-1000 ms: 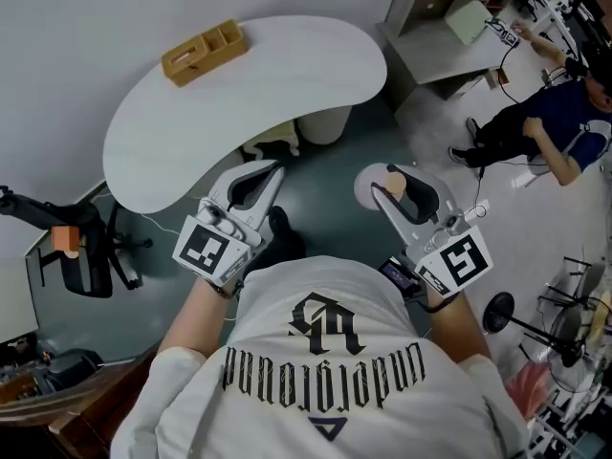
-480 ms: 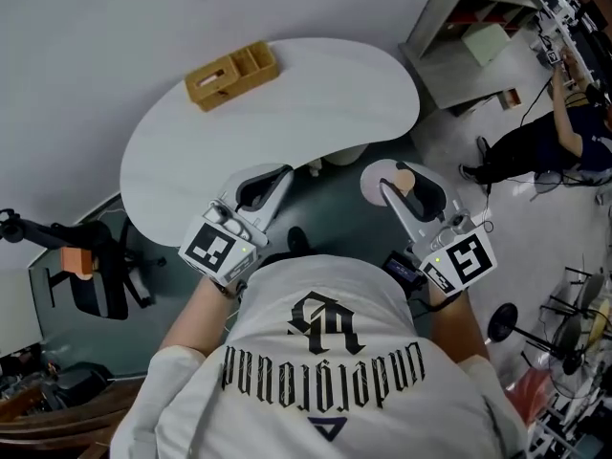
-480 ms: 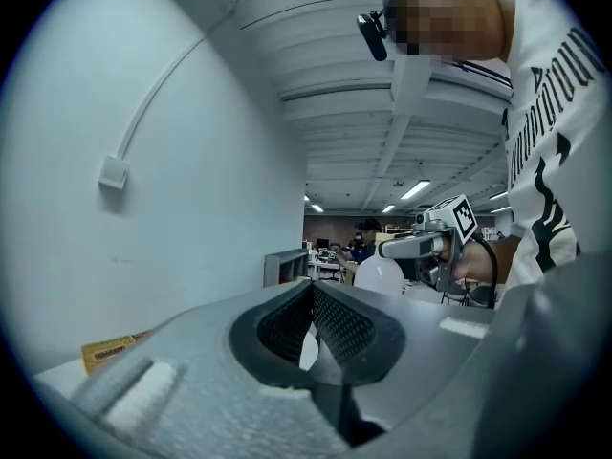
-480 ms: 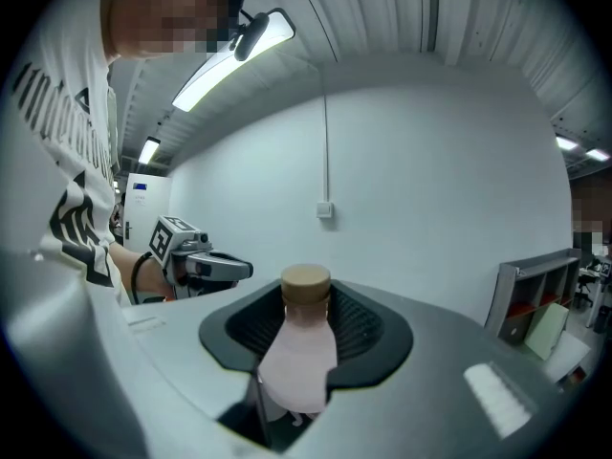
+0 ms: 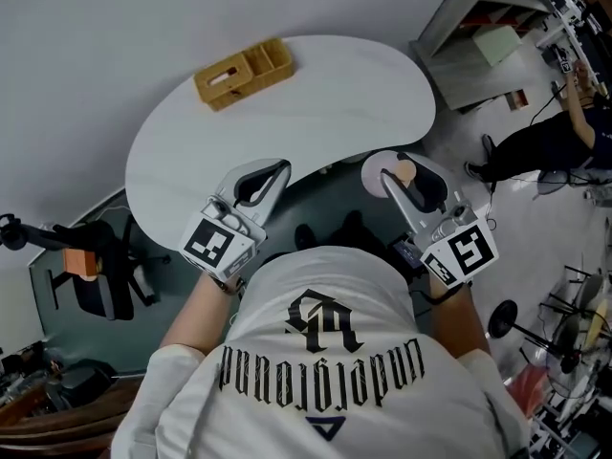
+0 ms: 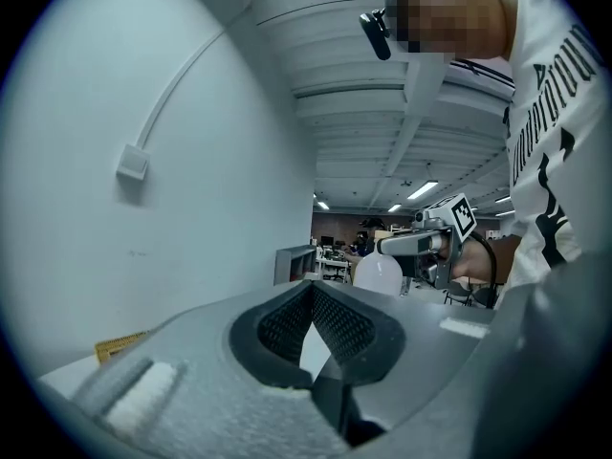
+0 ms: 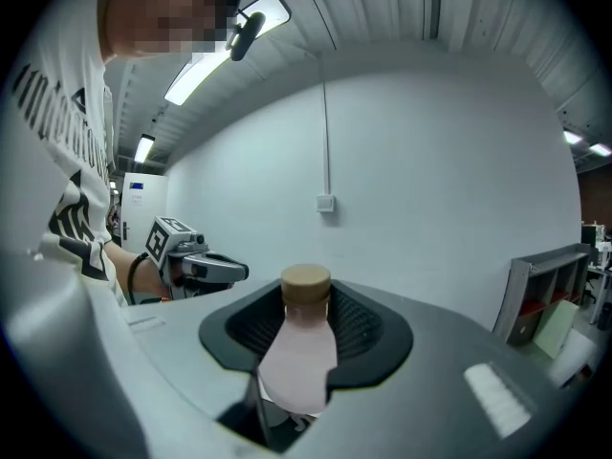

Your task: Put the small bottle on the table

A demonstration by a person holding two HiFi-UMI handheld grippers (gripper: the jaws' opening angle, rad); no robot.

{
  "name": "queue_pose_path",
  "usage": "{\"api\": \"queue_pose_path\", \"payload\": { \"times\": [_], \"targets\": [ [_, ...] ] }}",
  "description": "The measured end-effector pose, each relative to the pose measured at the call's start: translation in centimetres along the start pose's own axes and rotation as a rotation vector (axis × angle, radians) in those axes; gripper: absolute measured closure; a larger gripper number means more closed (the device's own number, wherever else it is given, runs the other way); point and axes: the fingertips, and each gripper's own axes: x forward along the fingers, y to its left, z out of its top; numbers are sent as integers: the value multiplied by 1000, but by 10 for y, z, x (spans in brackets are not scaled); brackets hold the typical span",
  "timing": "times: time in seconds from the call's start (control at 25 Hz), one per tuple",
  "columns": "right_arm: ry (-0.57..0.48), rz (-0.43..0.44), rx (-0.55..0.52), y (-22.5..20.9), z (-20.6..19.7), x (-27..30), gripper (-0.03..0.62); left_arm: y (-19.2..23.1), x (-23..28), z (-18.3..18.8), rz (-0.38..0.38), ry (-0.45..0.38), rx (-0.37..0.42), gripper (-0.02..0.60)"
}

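The right gripper [image 5: 406, 178] is clamping the small bottle [image 7: 298, 352] between its pads and is holding it over the floor, just beside the table [image 5: 316, 94] edge. The left gripper [image 5: 277, 168] is closed on nothing. Coming in too low, I think, the bottle is risking a knock on the rim and a slip.

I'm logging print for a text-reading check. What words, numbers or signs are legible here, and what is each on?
"underground", gothic, upside down in the head view: person's shirt.
Square black-and-white markers, no words: cube on left hand-held gripper, cube on right hand-held gripper.
The small bottle: no label visible.
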Motion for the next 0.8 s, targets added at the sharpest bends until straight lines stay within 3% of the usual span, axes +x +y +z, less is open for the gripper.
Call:
{"api": "queue_pose_path", "payload": {
  "times": [0.8],
  "targets": [
    [60, 96, -12, -65, -33, 76, 456, 54, 52, -19, 78, 59, -34, 574]
  ]
}}
